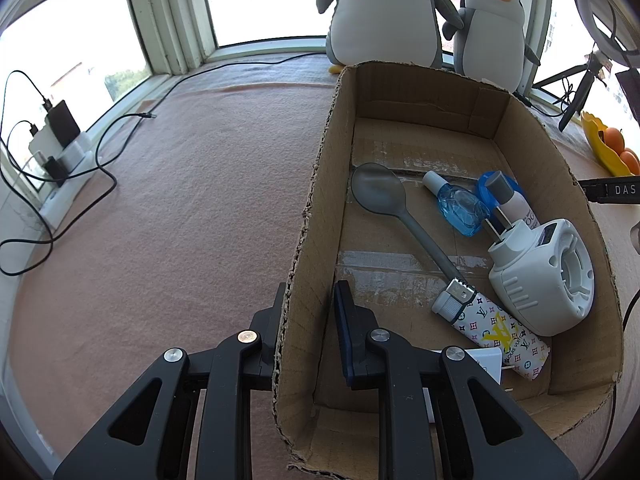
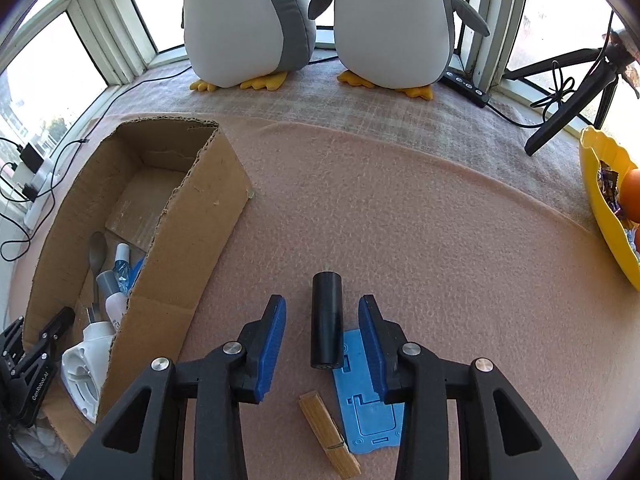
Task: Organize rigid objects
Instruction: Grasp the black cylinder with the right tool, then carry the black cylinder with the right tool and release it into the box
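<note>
Right gripper (image 2: 322,336): jaws part open, blue pads on either side of a black cylinder (image 2: 327,320), gaps visible on both sides, pads not pressing it. The cylinder lies on the pink-blanketed counter (image 2: 420,240), its near end resting over a blue plastic stand (image 2: 366,396) that lies flat under the right-hand pad. Just nearer than the jaws, beside the stand: a wooden clothespin (image 2: 329,436).

Left gripper (image 1: 310,312): jaws clamped on the near left wall of the cardboard box (image 1: 316,184), one finger outside, the blue-padded one inside.

Inside the box, ahead and to the right of the left jaws:
- grey spoon (image 1: 394,208), bowl away from the jaws;
- patterned white case with a USB plug (image 1: 496,330);
- white plug-in device (image 1: 548,276), against the right wall;
- clear blue bottle (image 1: 460,204);
- white tube with grey cap (image 1: 508,196), over a blue lid.

Beyond the box: two plush penguins (image 2: 312,20) at the window. Far right of the right jaws: yellow dish (image 2: 600,200) with oranges. Far left of the left jaws: a power strip with chargers (image 1: 60,152).
</note>
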Available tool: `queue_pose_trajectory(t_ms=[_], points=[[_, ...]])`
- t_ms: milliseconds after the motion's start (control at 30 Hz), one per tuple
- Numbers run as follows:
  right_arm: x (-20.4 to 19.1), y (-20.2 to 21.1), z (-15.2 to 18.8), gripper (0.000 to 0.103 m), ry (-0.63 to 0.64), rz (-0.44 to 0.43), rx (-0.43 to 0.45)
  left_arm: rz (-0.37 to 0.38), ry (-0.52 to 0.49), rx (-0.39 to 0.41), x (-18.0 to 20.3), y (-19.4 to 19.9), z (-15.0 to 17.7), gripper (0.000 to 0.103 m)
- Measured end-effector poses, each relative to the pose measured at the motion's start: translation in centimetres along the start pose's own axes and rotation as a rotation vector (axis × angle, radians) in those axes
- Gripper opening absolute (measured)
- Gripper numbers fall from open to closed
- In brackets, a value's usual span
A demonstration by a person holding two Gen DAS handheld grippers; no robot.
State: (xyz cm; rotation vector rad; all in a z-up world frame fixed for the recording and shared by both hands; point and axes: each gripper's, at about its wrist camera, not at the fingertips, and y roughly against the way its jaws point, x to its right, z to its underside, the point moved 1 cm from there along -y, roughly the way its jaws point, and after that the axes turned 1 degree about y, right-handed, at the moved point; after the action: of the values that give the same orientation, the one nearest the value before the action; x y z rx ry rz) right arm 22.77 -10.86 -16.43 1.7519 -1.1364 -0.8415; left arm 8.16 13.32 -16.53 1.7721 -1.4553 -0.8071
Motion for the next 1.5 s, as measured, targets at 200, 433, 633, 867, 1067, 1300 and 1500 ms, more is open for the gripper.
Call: queue_pose_trajectory(t_ms=[200, 433, 633, 867, 1067, 1300, 1500], points=[[-0.3, -1.0, -0.2, 0.020, 0.021, 0.015, -0.026, 0.000, 0.000, 0.001, 0.0, 0.0, 0.0, 0.018], [-0.3, -0.7, 0.0, 0.015, -0.011, -0.009, -0.011, 0.000, 0.001, 0.001, -0.1, 0.0, 0.1, 0.018], [-0.4, 1.4, 0.2, 0.015, -0.050, -0.040, 0.042, 0.000, 0.001, 0.001, -0.1, 0.0, 0.1, 0.018], [-2.4, 4.6, -0.8, 0.015, -0.052, -0.097, 0.126, 0.000, 0.001, 0.001, -0.1, 0.0, 0.1, 0.018], [-5.2, 5.9, -1.5, 0.015, -0.025, -0.138, 0.174, 0.000, 0.001, 0.001, -0.1, 0.0, 0.1, 0.018], [-7.8, 5.3, -1.8, 0.015, 0.008, -0.156, 0.174, 0.000, 0.001, 0.001, -0.1, 0.0, 0.1, 0.018], [-9.2, 4.2, -2.0, 0.015, 0.052, -0.149, 0.150, 0.001, 0.002, 0.001, -0.1, 0.0, 0.1, 0.018]])
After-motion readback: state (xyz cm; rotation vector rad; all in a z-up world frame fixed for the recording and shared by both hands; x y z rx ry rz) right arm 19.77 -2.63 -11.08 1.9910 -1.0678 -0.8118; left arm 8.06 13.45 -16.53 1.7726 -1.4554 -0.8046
